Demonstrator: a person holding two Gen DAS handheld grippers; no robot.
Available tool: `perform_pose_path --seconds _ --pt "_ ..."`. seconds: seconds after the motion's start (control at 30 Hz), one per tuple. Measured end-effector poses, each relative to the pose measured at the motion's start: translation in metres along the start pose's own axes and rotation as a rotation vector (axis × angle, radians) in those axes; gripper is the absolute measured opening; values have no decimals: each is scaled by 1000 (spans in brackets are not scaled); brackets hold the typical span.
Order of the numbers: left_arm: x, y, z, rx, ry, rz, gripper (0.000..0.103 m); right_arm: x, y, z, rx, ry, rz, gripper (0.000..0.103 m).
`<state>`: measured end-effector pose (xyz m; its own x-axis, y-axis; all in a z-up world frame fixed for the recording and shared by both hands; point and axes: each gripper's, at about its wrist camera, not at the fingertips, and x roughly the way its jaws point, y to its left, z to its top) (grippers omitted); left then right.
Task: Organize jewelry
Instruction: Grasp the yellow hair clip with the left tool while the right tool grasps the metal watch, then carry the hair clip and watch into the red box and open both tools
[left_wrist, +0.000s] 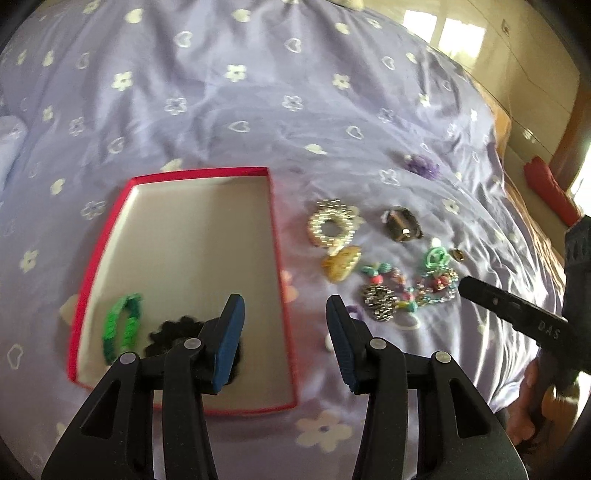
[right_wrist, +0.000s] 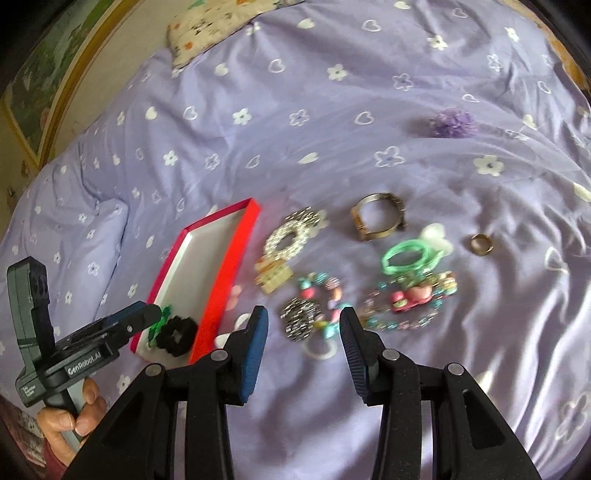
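Blue-padded and spread wide, the left gripper (left_wrist: 285, 341) hangs over the near right corner of the red box (left_wrist: 273, 236), nothing between its fingers. Just behind its left finger a black scrunchie (left_wrist: 173, 332) lies on the box's white floor, and left of that a green bracelet (left_wrist: 123, 326). Across on the right, the right gripper (right_wrist: 303, 345) is spread open too, holding nothing, above the lilac bedspread (right_wrist: 295, 155). Right beyond its tips sits a black-and-white beaded piece (right_wrist: 301, 319), tangled with a colourful bead string (right_wrist: 399, 306). Further out, a green bangle (right_wrist: 408, 258), a silvery beaded ring (right_wrist: 290, 236) with a pale clip (right_wrist: 273, 278) at its near side. Further still, a metal cuff (right_wrist: 378, 218), and off right a small gold ring (right_wrist: 481, 244). Far back on the right lies a purple scrunchie (right_wrist: 452, 123), well apart.
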<state>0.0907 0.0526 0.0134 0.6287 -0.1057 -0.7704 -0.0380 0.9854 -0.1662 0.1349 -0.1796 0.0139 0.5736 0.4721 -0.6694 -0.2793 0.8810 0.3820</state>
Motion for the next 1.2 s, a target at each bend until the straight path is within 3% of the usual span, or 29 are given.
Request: perform_pose_path --seconds 0.37,0.8,0.87,0.97,1.2 --pt "50 -39 20 62 63 -53 47 18 -46 37 61 -34 -70 43" --pt "113 -50 32 89 153 -48 47 76 -68 74 53 31 -122 39" --pt "119 -51 31 90 163 -47 47 86 -70 74 50 50 -138 31" --pt "124 -52 30 94 167 -53 30 95 -73 72 58 71 -137 10" --pt "119 -46 32 65 137 -84 29 83 -71 67 65 31 -107 4"
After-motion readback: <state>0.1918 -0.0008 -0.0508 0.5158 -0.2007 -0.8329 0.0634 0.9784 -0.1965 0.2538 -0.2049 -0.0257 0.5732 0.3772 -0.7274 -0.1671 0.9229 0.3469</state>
